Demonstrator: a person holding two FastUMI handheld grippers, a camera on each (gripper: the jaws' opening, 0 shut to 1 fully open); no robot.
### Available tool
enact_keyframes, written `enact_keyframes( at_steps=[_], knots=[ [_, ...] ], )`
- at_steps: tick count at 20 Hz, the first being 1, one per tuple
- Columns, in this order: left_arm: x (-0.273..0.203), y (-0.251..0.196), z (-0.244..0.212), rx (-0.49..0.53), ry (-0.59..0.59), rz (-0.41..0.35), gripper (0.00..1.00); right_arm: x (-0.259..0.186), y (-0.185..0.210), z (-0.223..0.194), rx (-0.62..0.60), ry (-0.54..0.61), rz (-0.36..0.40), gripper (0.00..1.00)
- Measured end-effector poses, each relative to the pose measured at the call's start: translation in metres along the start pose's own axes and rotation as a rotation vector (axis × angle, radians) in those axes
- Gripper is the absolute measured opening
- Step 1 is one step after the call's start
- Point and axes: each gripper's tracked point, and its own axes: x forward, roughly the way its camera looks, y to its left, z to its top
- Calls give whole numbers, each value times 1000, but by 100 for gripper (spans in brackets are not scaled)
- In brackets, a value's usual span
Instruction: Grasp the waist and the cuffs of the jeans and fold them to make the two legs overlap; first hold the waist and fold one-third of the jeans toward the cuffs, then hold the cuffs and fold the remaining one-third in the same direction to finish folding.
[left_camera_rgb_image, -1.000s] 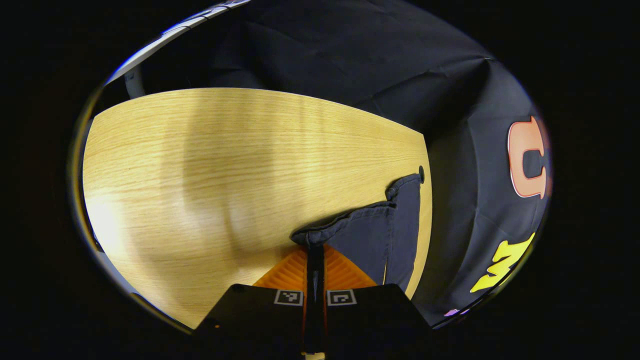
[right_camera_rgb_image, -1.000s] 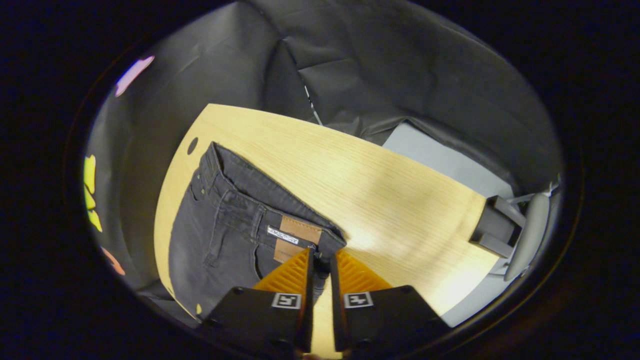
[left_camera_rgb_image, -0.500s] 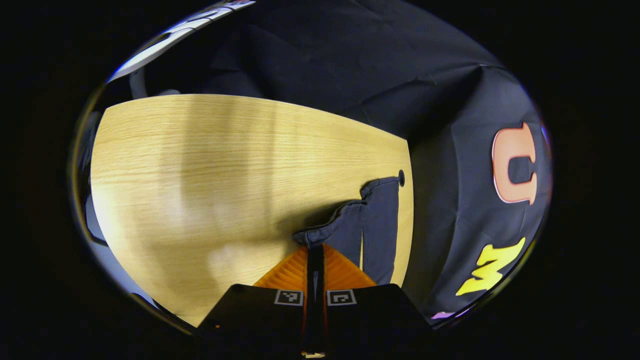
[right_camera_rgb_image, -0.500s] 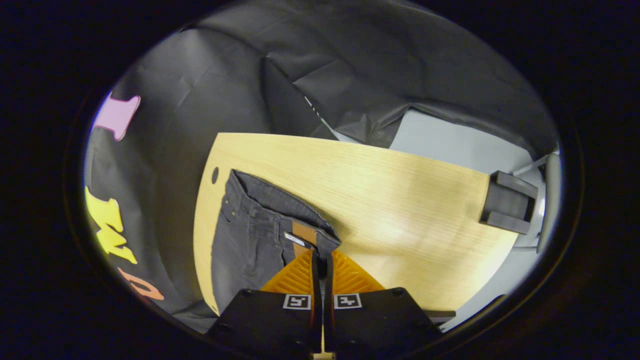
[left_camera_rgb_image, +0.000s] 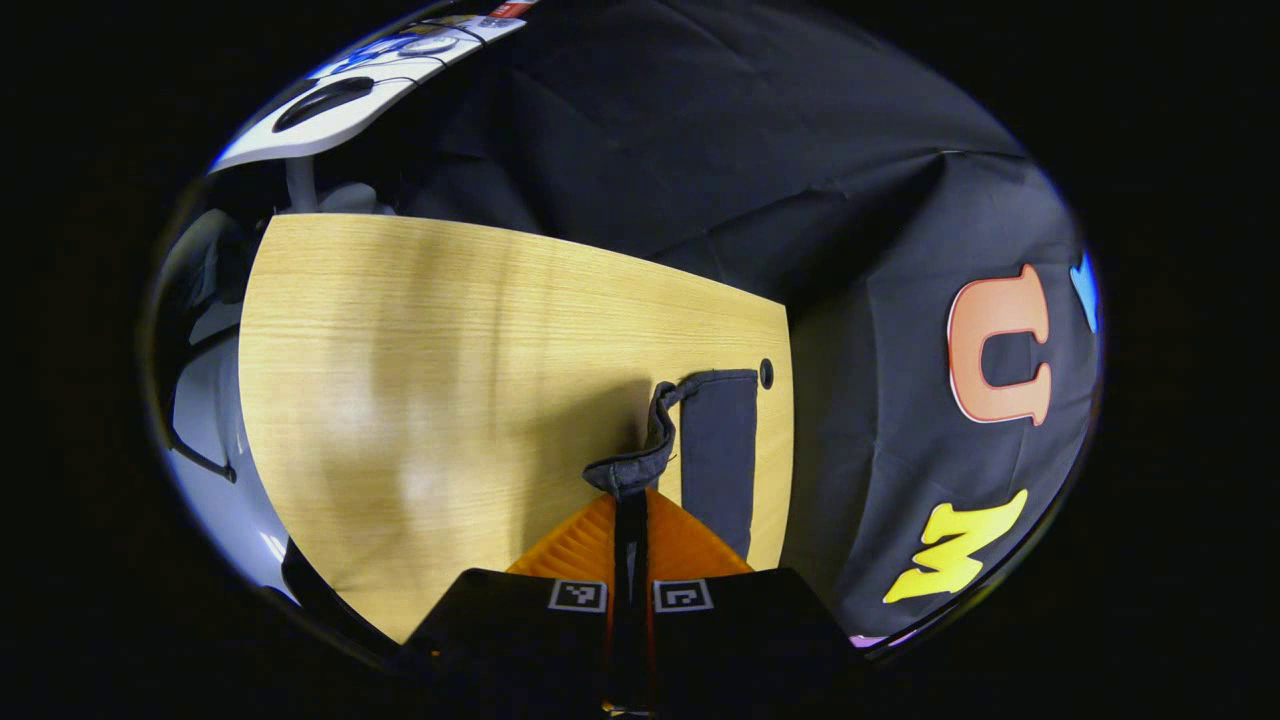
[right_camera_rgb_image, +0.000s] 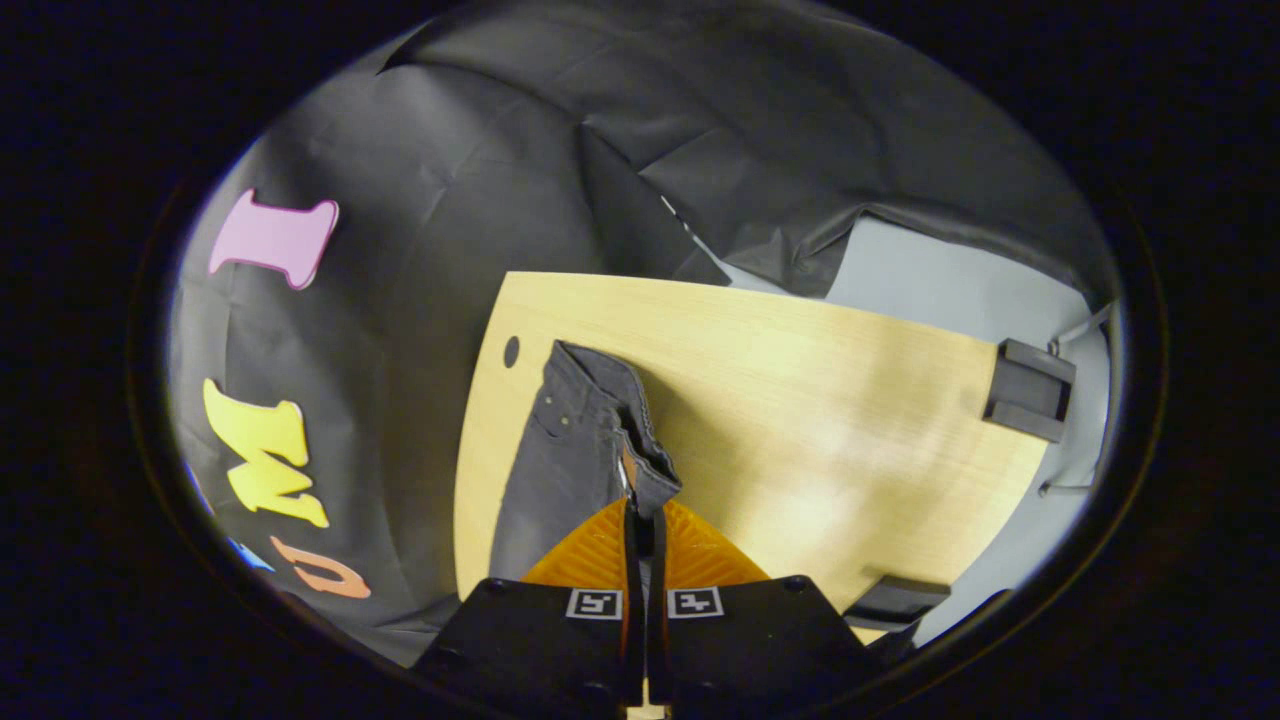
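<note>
The dark denim jeans (right_camera_rgb_image: 560, 450) run down out of sight behind the right gripper (right_camera_rgb_image: 645, 512) (cuffs likewise behind the left gripper (left_camera_rgb_image: 630, 495)); their middle stays unseen.

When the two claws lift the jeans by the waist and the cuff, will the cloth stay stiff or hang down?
Probably floppy: the jeans droop from the right claw at the waist, and the cuff curls over the left claw. Likely fairly heavy, since the thick hem sags toward the table. Slipping seems unlikely, as both claws pinch bunched fabric.
</note>
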Motion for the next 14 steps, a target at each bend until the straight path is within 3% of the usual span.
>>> enact_keyframes(
  at_steps=[3, 8, 9, 14],
  knots=[
    [-4, -15, 0, -143, -7, 11, 3, -6, 34, 2, 98, 28, 62, 2],
    [5, -53, 10, -227, -8, 37, 0, 5, 93, 16, 111, 34, 119, 2],
    [9, -59, 12, -243, -9, 53, 4, 11, 101, 18, 114, 36, 124, 2],
    [43, -89, 23, -293, 2, 118, 3, 43, 139, 35, 121, 41, 128, 2]
  ],
)
